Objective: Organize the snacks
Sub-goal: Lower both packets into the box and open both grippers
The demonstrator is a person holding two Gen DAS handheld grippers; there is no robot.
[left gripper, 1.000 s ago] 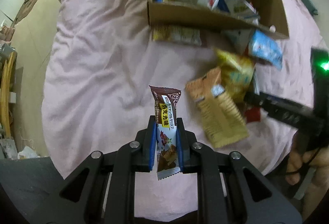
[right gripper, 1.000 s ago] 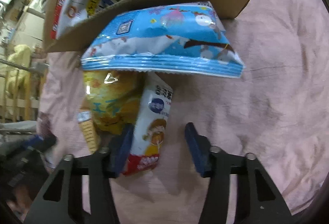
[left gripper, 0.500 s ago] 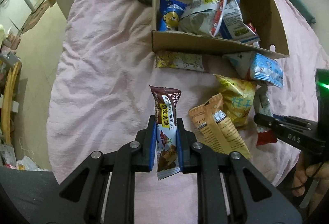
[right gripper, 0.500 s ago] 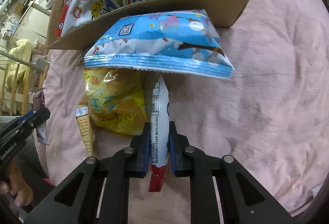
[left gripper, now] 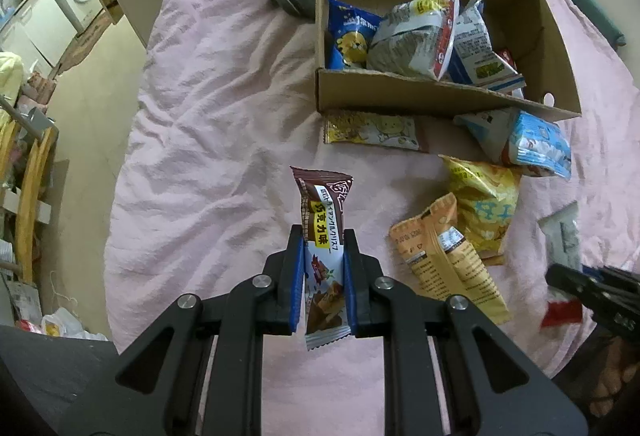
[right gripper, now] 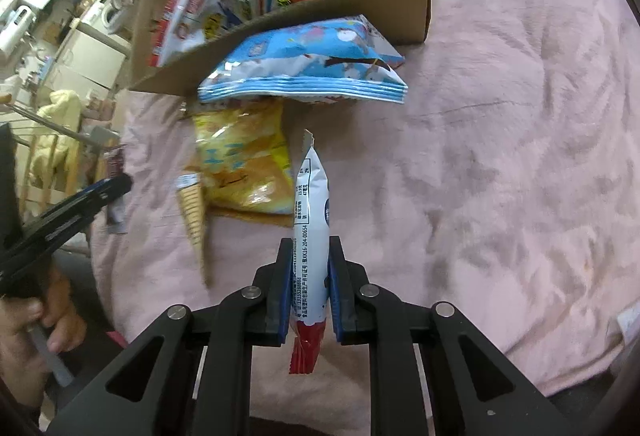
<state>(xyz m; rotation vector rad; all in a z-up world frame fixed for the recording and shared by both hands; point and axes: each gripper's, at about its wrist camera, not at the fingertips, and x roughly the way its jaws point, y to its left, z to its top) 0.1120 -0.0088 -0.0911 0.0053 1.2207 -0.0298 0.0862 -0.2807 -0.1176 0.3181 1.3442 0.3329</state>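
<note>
1. Left wrist view: my left gripper (left gripper: 323, 268) is clamped on a brown chocolate wafer bar (left gripper: 323, 236), pads pressing its lower half, top end sticking out over the pink bedspread (left gripper: 208, 140). The cardboard box (left gripper: 400, 92) sits ahead and to the right, already holding a blue lion packet (left gripper: 350, 36), a grey-and-red bag (left gripper: 416, 36) and others. Loose on the bedspread lie a flat yellow cartoon sachet (left gripper: 372, 128) just beside the box's near wall, a light blue bag (left gripper: 536, 144), a yellow crisp bag (left gripper: 484, 208) and an orange biscuit pack (left gripper: 444, 256). My right gripper's tip (left gripper: 592, 288) shows at the right edge.

2. Right wrist view: my right gripper (right gripper: 309, 276) is closed on a slim white-and-blue snack stick with a red end (right gripper: 310, 220), held edge-on and clear of the bedspread. The light blue bag (right gripper: 304, 68) leans against the box's near wall (right gripper: 280, 28); the yellow crisp bag (right gripper: 244, 160) and the biscuit pack (right gripper: 192, 204) lie left of my stick.

3. To do this step well, I judge both packets should travel over the near wall, high enough to clear the leaning blue bag. I should keep the grips firm, since both wrappers are slick and held near one end, and let go only above a free spot, probably the box's emptier far half. Bringing the hands in one after the other avoids a clash over the opening.
</note>
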